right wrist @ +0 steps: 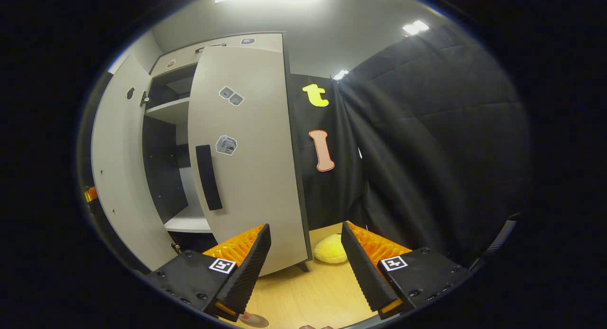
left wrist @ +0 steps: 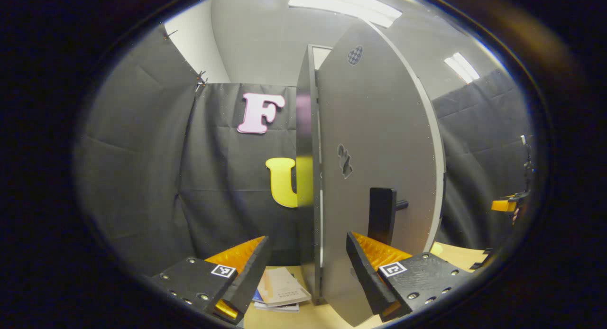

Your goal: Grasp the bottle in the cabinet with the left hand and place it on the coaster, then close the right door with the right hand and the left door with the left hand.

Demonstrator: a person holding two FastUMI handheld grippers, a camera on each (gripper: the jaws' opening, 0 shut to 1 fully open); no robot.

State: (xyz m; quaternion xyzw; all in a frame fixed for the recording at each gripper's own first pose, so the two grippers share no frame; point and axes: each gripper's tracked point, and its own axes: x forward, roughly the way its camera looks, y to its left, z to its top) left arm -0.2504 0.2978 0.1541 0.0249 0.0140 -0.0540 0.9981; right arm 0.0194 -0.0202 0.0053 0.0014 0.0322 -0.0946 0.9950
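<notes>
1. Our left gripper (left wrist: 306, 267) is wide open, holding nothing. The left door (left wrist: 379, 168) stands edge-on just ahead, its handle (left wrist: 381, 215) near the right finger.
2. Our right gripper (right wrist: 306, 262) is open too. The right door (right wrist: 246, 158) is ahead on its left, partly open.
3. We cannot see the bottle.

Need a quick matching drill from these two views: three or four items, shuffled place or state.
1. left door
2. right door
3. yellow plush toy
4. booklets

A. lying stacked on the table by the cabinet's foot
B. on the table right of the cabinet
C. swung wide open, edge toward the left claw
D. partly closed

Pairs: 1-C, 2-D, 3-B, 4-A
</notes>
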